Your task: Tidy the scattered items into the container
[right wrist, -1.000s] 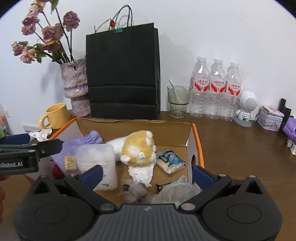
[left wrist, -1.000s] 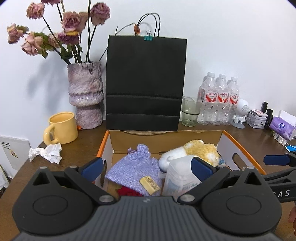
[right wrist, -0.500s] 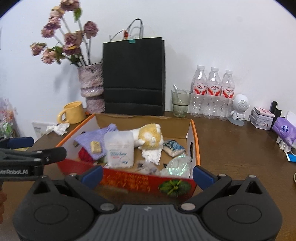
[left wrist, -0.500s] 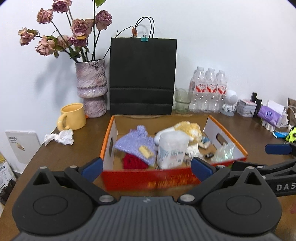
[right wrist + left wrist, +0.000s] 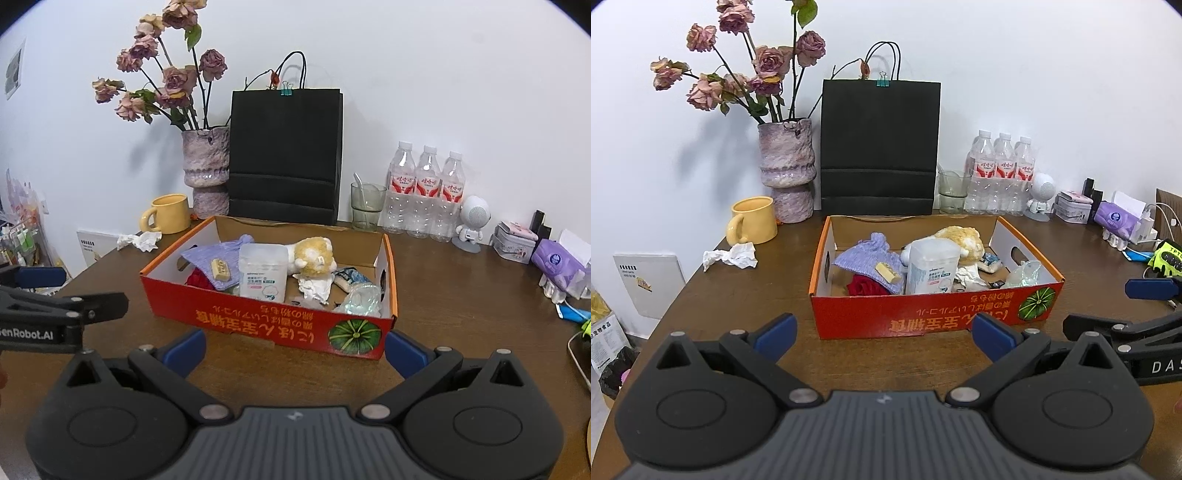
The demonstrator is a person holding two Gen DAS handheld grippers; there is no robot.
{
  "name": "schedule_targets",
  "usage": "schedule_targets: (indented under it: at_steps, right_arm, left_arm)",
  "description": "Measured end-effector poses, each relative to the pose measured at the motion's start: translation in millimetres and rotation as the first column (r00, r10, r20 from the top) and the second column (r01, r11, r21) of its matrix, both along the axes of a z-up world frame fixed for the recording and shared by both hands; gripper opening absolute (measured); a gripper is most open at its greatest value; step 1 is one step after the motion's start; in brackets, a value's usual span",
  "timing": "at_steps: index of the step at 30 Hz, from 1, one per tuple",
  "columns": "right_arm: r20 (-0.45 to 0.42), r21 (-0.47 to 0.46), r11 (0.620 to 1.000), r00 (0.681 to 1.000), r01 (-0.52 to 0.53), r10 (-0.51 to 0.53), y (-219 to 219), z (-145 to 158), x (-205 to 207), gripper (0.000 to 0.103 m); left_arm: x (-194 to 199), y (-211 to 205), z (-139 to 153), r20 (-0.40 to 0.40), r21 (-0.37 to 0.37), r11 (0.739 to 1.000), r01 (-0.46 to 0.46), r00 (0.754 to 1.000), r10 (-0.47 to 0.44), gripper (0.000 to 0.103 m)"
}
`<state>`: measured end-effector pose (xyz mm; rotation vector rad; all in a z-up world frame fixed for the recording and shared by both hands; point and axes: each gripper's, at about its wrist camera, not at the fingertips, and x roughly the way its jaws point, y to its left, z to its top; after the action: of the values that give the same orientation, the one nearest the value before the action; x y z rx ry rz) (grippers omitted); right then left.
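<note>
- Both grippers have drawn back from over the box since a second ago; we now see its whole red front, where before we looked straight down into it.
- Nearest: our left gripper (image 5: pixel 882 334) and right gripper (image 5: pixel 293 350), jaws spread wide on each, nothing held, both short of the box front.
- Next: cardboard box (image 5: pixel 923 321) on the wooden table (image 5: pixel 746 317), holding a lilac knit pouch (image 5: pixel 866 256), white tub (image 5: pixel 932 271), plush toy (image 5: pixel 962 236) and a clear crumpled wrapper (image 5: pixel 1023 273).
- Beyond, left of the box: crumpled tissue (image 5: pixel 731 255), still outside, just beside the yellow mug (image 5: pixel 753 221).
- Risk, in our judgement: the tissue gets overlooked, or a reach for it clips the mug or the vase (image 5: pixel 786 168) behind.
</note>
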<state>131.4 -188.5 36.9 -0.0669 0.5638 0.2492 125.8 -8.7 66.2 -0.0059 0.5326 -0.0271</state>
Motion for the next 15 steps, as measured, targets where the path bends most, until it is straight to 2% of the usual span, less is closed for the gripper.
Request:
schedule_targets:
  at_steps: [15]
  right_arm:
    - [-0.020, 0.028, 0.999, 0.999, 0.026, -0.026, 0.3, -3.2, -10.0, 0.103]
  left_arm:
    - [-7.3, 1.8, -5.4, -0.013, -0.010, 1.000, -0.005, 1.000, 0.004, 0.103]
